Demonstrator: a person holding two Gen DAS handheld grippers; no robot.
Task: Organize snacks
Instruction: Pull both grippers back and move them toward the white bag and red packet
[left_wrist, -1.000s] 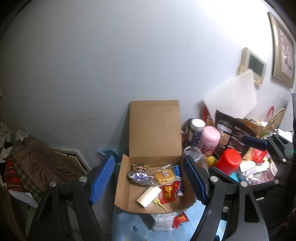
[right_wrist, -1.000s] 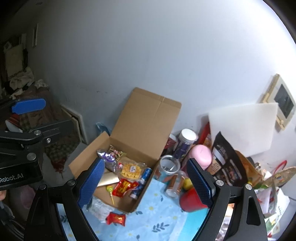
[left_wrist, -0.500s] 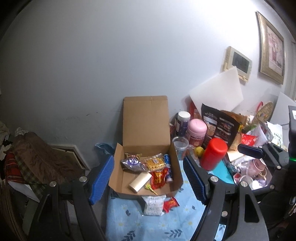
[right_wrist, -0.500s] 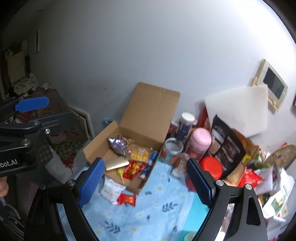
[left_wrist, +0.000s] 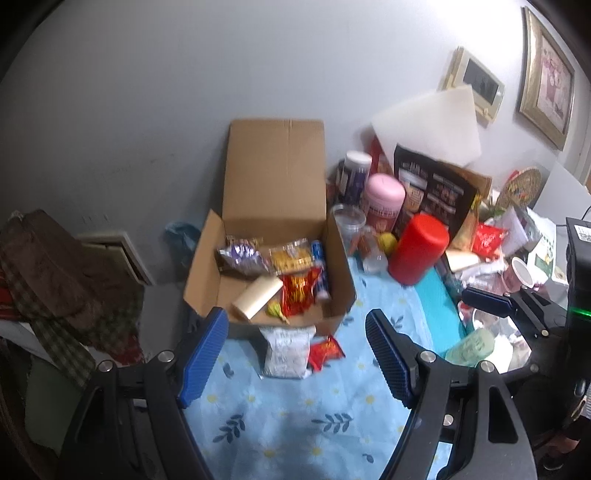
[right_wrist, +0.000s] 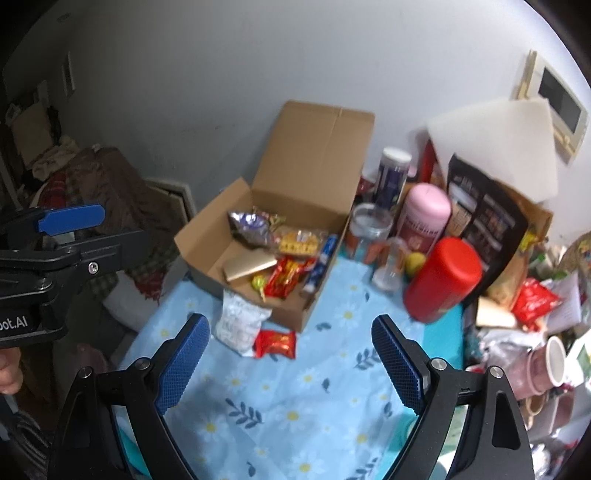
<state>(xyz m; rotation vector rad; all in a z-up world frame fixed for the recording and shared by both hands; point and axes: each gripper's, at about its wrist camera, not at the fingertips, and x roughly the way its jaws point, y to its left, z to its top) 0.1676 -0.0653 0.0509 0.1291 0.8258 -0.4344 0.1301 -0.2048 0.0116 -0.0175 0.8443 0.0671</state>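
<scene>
Where readable, left gripper (right_wrist: 70, 221) shows "bot.AI".

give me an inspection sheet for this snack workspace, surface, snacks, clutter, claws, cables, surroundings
Surface: blue floral cloth.
Job's things: open cardboard box holding packets; white packet and red packet on the cloth, outside it.
Clutter: red canister, pink jar, mugs, bags to the right.
Claws: left claw and right claw open, empty.
Cables: nothing seen.
Surroundings: grey wall, framed picture, heaped clothes.
</scene>
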